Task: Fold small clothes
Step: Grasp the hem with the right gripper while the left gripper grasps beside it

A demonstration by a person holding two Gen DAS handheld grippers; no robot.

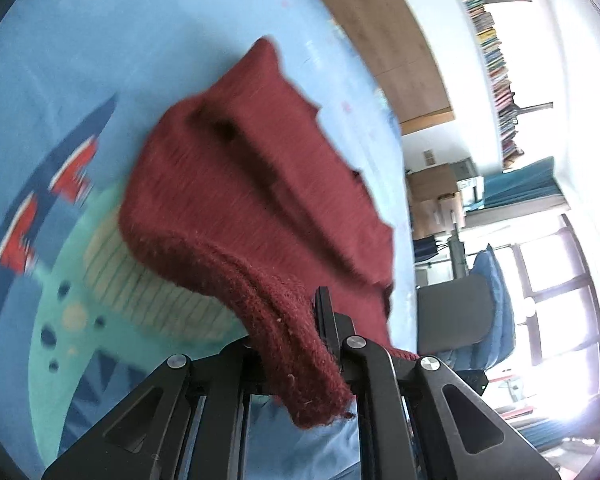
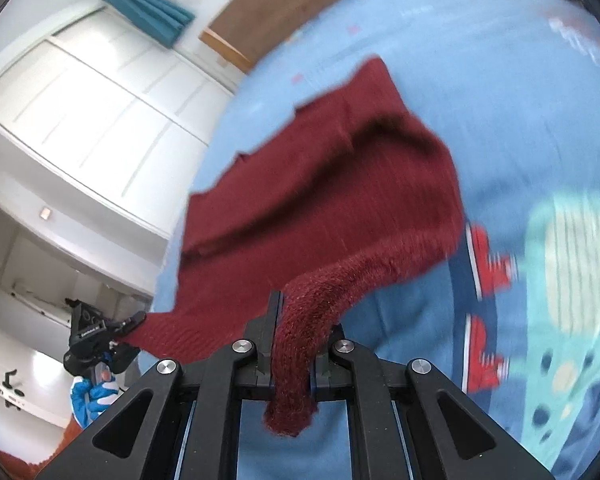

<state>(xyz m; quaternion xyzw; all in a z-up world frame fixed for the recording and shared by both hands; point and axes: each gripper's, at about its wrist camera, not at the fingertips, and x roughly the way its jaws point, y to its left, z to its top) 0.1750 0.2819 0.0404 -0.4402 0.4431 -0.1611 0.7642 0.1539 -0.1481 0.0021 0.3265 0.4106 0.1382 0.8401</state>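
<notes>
Both jaw pairs clenched on the same garment. Left gripper (image 1: pixel 320 344) pinches a thick ribbed edge of the dark red knit sweater (image 1: pixel 256 184); a short tail of that edge hangs back behind the jaws toward the camera. Right gripper (image 2: pixel 296 344) bites another ribbed edge of the sweater (image 2: pixel 340 184), again with a stub of knit drooping behind the jaws.

Ahead of both jaw pairs the sweater body stretches out and away, draped in loose folds, its far end reaching toward the blue bedsheet (image 1: pixel 100 40) with a rocket-and-planet print, which lies below and beyond the jaws. Cannot tell if the far end touches the sheet; frames are motion-blurred.

In the right wrist view the left gripper (image 2: pixel 134 322) shows far off to the left of the right jaws, clamped on the sweater's other corner, held by a blue-gloved hand (image 2: pixel 94 394).
</notes>
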